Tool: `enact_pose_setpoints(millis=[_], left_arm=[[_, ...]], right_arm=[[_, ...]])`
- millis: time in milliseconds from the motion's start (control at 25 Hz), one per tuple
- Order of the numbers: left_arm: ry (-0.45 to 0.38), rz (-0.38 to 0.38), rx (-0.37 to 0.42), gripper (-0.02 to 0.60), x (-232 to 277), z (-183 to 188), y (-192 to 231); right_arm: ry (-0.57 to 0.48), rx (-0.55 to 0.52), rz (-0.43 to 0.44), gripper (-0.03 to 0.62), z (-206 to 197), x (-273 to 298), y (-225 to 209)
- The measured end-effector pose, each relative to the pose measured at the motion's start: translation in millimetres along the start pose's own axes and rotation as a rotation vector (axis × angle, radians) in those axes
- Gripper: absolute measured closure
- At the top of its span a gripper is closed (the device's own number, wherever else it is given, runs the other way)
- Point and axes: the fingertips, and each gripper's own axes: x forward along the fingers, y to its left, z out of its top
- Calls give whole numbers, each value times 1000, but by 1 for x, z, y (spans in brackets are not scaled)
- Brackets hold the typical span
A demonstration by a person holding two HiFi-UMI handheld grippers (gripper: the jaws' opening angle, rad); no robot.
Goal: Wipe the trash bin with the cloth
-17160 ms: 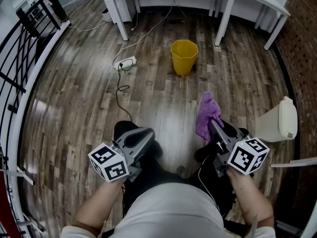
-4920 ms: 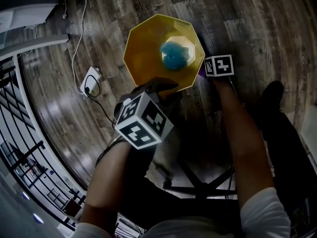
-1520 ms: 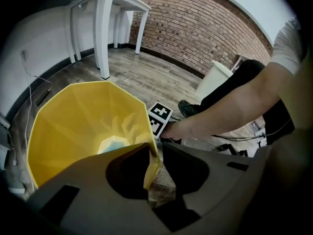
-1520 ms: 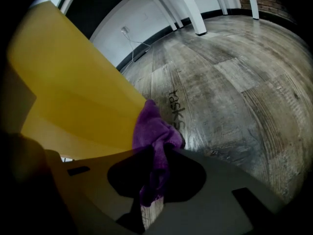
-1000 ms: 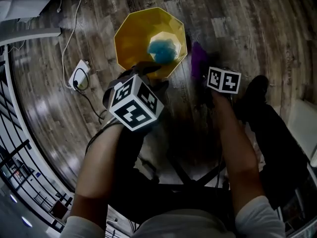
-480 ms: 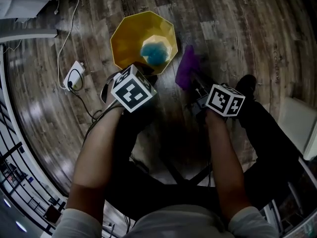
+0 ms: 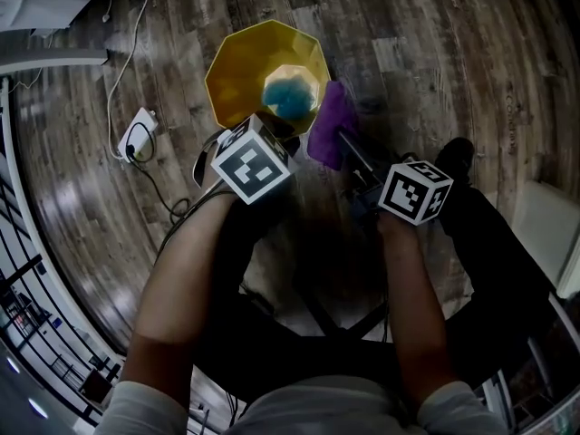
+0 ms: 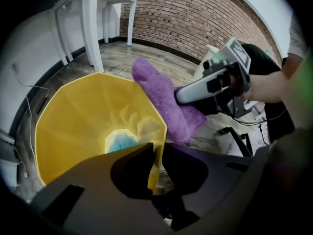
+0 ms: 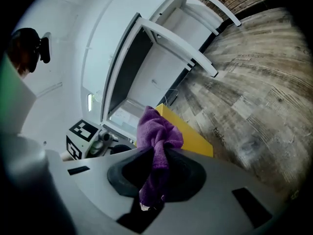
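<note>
The yellow trash bin (image 7: pixel 245 66) stands on the wood floor with a blue crumpled thing (image 7: pixel 288 98) at its bottom. My left gripper (image 8: pixel 155 150) sits at the near rim of the bin (image 8: pixel 73 126). Its jaws have just been closing, and the thin yellow wall is pinched between them. My right gripper (image 9: pixel 156 153) is shut on the purple cloth (image 9: pixel 155 129), which bunches above its jaws and hangs below them. In the head view the cloth (image 7: pixel 331 134) hangs against the bin's right side, just right of my left gripper (image 7: pixel 276 127).
A white power strip with a cable (image 7: pixel 136 139) lies on the floor left of the bin. White table legs (image 8: pixel 93 28) and a brick wall (image 8: pixel 195 18) stand behind it. A pale bin (image 7: pixel 548 234) is at the right edge. The person's dark legs fill the floor below.
My right gripper has risen with the cloth and brought it from beside the bin up against its right rim. The left gripper has stayed at the near rim.
</note>
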Motion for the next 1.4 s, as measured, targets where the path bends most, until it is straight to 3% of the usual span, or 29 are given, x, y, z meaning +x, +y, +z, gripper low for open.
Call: enact_pose_setpoints(millis=[480,1000,1400], left_arm=[[-16,0,26,534,1,5,-2],[-38,-4,-6,535,0,8,-3],[-43,-8,-34,537,-4,11,-1]], right_arm=[[108,-75,-69,530,-10,32,-40],[259,-21,-174,530,-46,70,-109],[343,-50,-257,530,-60,98,-151]])
